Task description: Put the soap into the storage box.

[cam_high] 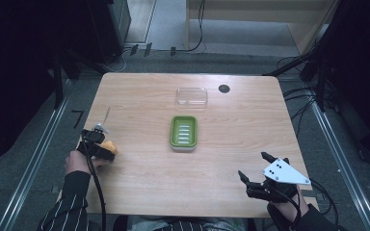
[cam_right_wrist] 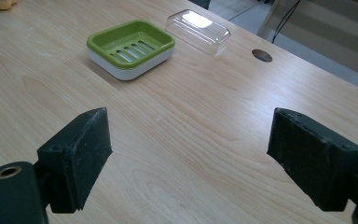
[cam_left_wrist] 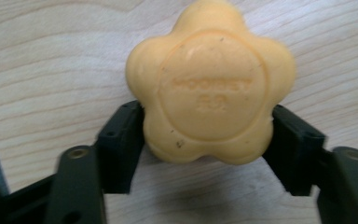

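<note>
Where the person's two forearms come in at the near edge of the wooden table (cam_high: 144,168), each hand carries one gripper, two in all. The left gripper (cam_high: 98,142) sits near the table's left edge, and its two black jaws are pressed against opposite flanks of a single flower-shaped orange soap (cam_left_wrist: 209,84) (a round stamped panel with blurred lettering faces the camera in the left gripper view). The soap bulges out beyond the jaw tips, and bare wood shows all around it. A striped sleeve (cam_high: 70,202) covers the left forearm.

The right gripper (cam_high: 256,169) is by the near right corner, with its grey three-cornered plate (cam_high: 285,172) on top. Its two jaws stand wide apart with nothing between them; in the right gripper view only wood grain lies in the gap.

Ahead of those spread jaws and off toward the left one stands one green soap dish (cam_right_wrist: 130,46), a slotted green tray in a white base, unoccupied. In the high view it sits about mid-table, between the two grippers and farther out than both. Just beyond the dish lies one clear plastic lid (cam_right_wrist: 198,30), apart from the dish and not touching it. Farther still, to the right of the lid, is one dark round hole (cam_right_wrist: 262,55) in the tabletop near the far edge.
</note>
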